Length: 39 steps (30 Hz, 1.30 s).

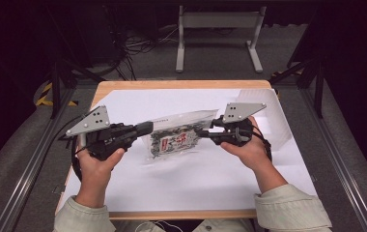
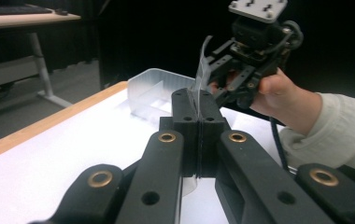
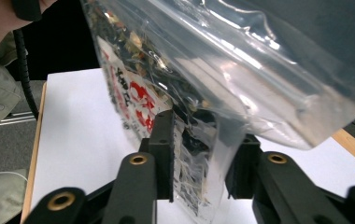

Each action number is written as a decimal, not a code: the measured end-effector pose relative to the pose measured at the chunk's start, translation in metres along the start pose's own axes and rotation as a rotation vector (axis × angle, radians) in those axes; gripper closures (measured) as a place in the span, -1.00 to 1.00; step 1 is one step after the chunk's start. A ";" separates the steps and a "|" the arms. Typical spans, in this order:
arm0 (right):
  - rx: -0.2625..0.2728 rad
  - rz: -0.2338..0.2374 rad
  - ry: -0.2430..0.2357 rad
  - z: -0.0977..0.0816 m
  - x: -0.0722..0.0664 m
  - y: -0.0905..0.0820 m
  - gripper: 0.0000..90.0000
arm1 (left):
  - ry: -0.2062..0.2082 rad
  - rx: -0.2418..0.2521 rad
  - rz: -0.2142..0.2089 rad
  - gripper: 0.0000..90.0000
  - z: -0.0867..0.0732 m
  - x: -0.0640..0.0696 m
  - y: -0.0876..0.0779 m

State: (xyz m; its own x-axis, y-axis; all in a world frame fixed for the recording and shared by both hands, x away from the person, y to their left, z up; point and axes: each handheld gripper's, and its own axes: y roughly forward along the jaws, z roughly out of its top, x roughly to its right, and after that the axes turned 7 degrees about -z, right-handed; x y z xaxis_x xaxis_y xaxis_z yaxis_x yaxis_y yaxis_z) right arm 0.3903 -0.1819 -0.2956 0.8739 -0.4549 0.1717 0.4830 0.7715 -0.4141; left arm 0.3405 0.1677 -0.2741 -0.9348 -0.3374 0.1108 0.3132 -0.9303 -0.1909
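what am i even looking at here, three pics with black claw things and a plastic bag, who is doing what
A person sits at a table covered with a white sheet and holds a hand-operated gripper in each hand. The high view is shot from above the person. The other two come from small cameras riding on each gripper, looking along its black jaws.

Between the hands is a clear plastic bag with dark contents and a red and white label, lifted off the table. The left gripper is shut on one edge of the bag; in its own view the jaws pinch the thin plastic. The right gripper has the other side of the bag between its jaws, which stand a little apart, so I can't tell if they press on it. A clear plastic container stands at the table's far right.
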 end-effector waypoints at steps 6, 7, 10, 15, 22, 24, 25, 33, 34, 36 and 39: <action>-0.006 0.019 -0.022 -0.001 -0.001 -0.002 0.61 | 0.003 0.001 0.034 0.99 -0.002 -0.002 -0.001; -0.006 0.030 -0.026 -0.001 -0.002 -0.002 0.66 | 0.008 0.003 0.051 0.99 -0.002 -0.002 -0.002; -0.004 0.053 -0.038 0.000 -0.004 -0.004 0.71 | -0.002 0.006 0.058 0.99 -0.002 -0.004 -0.004; -0.009 0.077 -0.034 0.004 -0.005 -0.008 0.74 | 0.001 0.018 0.083 0.93 -0.003 -0.004 -0.005; -0.008 0.067 0.011 0.006 0.000 -0.015 0.75 | -0.002 0.019 0.128 0.30 -0.005 -0.008 -0.006; -0.007 0.053 0.028 0.006 0.003 -0.019 0.75 | -0.012 0.024 0.132 0.13 -0.007 -0.009 -0.007; -0.004 0.046 0.039 0.006 0.005 -0.021 0.75 | -0.011 0.014 0.143 0.07 -0.008 -0.010 -0.007; -0.003 -0.018 0.104 0.009 0.017 -0.039 0.75 | -0.036 -0.024 0.195 -0.09 -0.025 -0.018 -0.015; -0.003 -0.024 0.115 0.009 0.019 -0.042 0.75 | -0.036 -0.021 0.204 -0.12 -0.027 -0.019 -0.016; 0.001 -0.034 0.133 0.010 0.022 -0.046 0.75 | -0.041 -0.017 0.213 -0.15 -0.032 -0.022 -0.019; -0.001 -0.055 0.152 0.010 0.026 -0.051 0.75 | -0.050 -0.030 0.224 -0.15 -0.042 -0.027 -0.021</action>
State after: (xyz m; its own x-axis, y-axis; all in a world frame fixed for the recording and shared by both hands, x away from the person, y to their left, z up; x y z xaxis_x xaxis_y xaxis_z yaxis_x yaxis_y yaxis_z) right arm 0.3886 -0.2285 -0.2607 0.8277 -0.5584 0.0565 0.5294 0.7433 -0.4090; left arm 0.3518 0.2023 -0.3141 -0.8330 -0.5421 0.1105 0.5059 -0.8271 -0.2448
